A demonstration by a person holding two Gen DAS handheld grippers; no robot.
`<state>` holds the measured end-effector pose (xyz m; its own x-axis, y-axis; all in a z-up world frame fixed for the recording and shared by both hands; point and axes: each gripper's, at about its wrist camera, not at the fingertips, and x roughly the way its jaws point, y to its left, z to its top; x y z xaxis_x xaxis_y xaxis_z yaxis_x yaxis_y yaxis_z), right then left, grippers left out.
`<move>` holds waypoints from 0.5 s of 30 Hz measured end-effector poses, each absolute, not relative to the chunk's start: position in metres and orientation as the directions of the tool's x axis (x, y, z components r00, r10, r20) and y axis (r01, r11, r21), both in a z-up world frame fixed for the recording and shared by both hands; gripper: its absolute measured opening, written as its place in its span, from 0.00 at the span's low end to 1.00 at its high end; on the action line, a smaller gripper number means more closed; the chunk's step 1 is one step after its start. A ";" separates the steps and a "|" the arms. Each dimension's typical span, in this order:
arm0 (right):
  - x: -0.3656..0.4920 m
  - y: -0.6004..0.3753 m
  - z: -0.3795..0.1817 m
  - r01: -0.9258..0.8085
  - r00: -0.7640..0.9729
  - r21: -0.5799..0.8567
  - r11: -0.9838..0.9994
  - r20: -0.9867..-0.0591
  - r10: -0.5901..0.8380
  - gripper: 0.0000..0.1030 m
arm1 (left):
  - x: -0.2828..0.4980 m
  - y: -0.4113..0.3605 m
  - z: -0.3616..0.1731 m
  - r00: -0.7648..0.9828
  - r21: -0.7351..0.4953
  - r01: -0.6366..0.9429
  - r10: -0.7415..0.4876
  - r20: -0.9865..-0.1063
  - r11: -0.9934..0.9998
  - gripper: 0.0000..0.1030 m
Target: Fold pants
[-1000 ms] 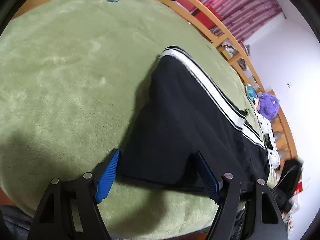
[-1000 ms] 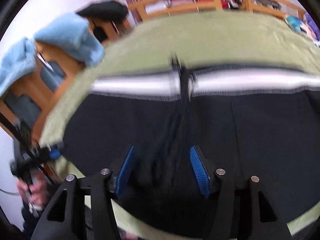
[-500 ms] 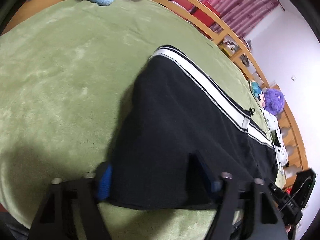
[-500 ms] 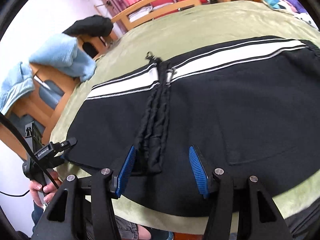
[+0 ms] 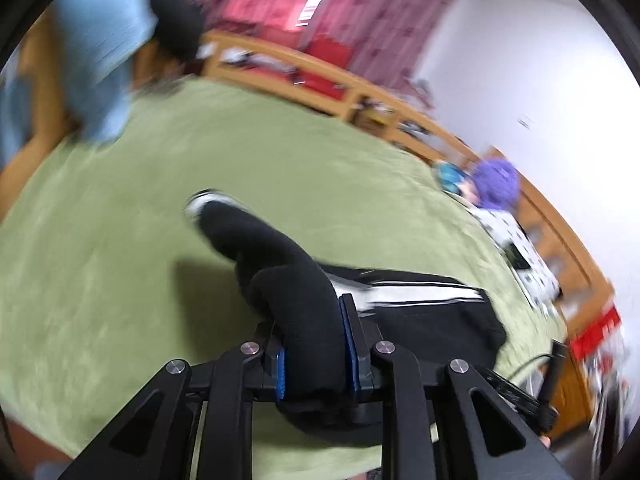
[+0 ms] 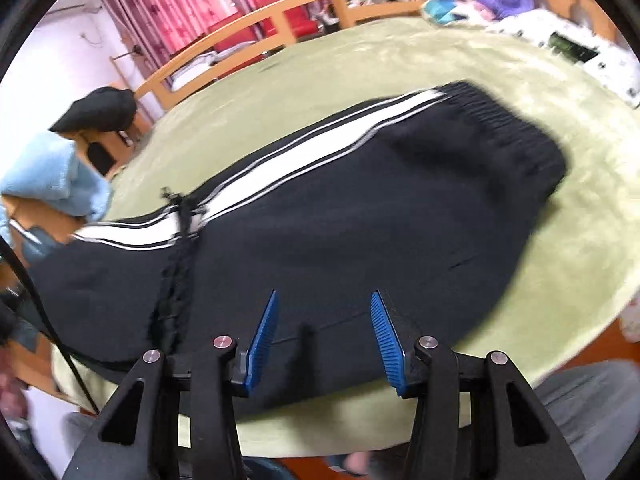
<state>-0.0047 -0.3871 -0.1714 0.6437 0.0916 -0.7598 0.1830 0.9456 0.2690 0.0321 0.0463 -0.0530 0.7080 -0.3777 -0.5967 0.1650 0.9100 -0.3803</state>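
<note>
1. The pants (image 6: pixel 328 216), black with a white side stripe (image 6: pixel 304 160), lie flat across the green blanket (image 6: pixel 360 64). The ribbed waistband (image 6: pixel 516 132) sits at the stripe's far-right end in the right wrist view; the leg end is lifted at the other end.
2. The left gripper (image 5: pixel 314 354) has just been closing, and its jaws now pinch a thick bunch of black cloth. The leg end (image 5: pixel 224 216) is raised off the blanket and droops forward from the grip.
3. The right gripper (image 6: pixel 326 340) has its jaws spread and has just been narrowing. It sits at the pants' near edge, opposite the stripe, with fabric in the gap between the blue pads (image 6: pixel 262 336). I see no clamp; whether the tips touch cloth I can't tell.
4. Risk: the left grip is a wad, not a clean hem. When carried toward the waistband, the layers may slide apart and land skewed to the stripe.
5. Risk: with the near edge unpinned, lifting could drag the whole garment over the plush blanket.
6. Risk: the gathered pucker (image 6: pixel 176 264) beside the stripe could get folded in as a crease.
</note>
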 end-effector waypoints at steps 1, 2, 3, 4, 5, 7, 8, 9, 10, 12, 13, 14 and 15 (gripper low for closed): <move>-0.005 -0.395 -0.168 0.188 0.653 0.272 0.944 -0.752 0.086 0.47 | 0.033 0.022 -0.035 0.710 -0.349 0.214 -0.391 -0.586 0.912 0.20; -0.009 -0.407 -0.165 0.192 0.665 0.286 0.939 -0.742 0.090 0.47 | 0.033 0.001 -0.022 0.711 -0.322 0.251 -0.400 -0.578 0.913 0.19; -0.011 -0.414 -0.162 0.194 0.673 0.298 0.935 -0.734 0.094 0.48 | 0.034 -0.012 -0.013 0.711 -0.305 0.276 -0.407 -0.573 0.911 0.19; -0.013 -0.425 -0.159 0.198 0.682 0.308 0.930 -0.726 0.095 0.48 | 0.035 -0.037 -0.001 0.709 -0.279 0.316 -0.421 -0.566 0.907 0.19; -0.017 -0.437 -0.156 0.209 0.691 0.312 0.927 -0.717 0.085 0.48 | 0.037 -0.062 0.010 0.704 -0.258 0.353 -0.437 -0.560 0.899 0.19; -0.024 -0.459 -0.148 0.236 0.706 0.306 0.922 -0.706 0.053 0.48 | 0.041 -0.108 0.022 0.686 -0.228 0.410 -0.463 -0.561 0.883 0.19; -0.029 -0.471 -0.144 0.247 0.715 0.309 0.919 -0.698 0.043 0.48 | 0.044 -0.137 0.026 0.674 -0.208 0.437 -0.471 -0.569 0.875 0.19; -0.034 -0.476 -0.141 0.255 0.721 0.313 0.915 -0.692 0.035 0.48 | 0.050 -0.168 0.027 0.658 -0.198 0.464 -0.485 -0.576 0.864 0.19; -0.040 -0.488 -0.137 0.274 0.728 0.319 0.907 -0.685 0.020 0.49 | 0.053 -0.187 0.026 0.642 -0.202 0.483 -0.501 -0.580 0.852 0.19; -0.045 -0.501 -0.133 0.302 0.726 0.314 0.900 -0.688 -0.003 0.50 | 0.064 -0.234 0.020 0.572 -0.243 0.537 -0.560 -0.600 0.808 0.19; -0.048 -0.506 -0.132 0.310 0.724 0.309 0.899 -0.690 -0.013 0.50 | 0.069 -0.254 0.014 0.535 -0.264 0.561 -0.586 -0.609 0.785 0.19; -0.051 -0.511 -0.132 0.322 0.721 0.302 0.897 -0.693 -0.025 0.51 | 0.072 -0.271 0.008 0.499 -0.277 0.583 -0.605 -0.620 0.764 0.21; -0.054 -0.517 -0.133 0.331 0.715 0.292 0.897 -0.698 -0.036 0.52 | 0.074 -0.282 0.003 0.468 -0.291 0.601 -0.623 -0.626 0.744 0.26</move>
<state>-0.0541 -0.5173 -0.1326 0.7152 -0.0363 -0.6980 0.3309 0.8972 0.2925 0.0736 -0.2817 0.0030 0.4682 -0.6232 -0.6264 0.6013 0.7442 -0.2909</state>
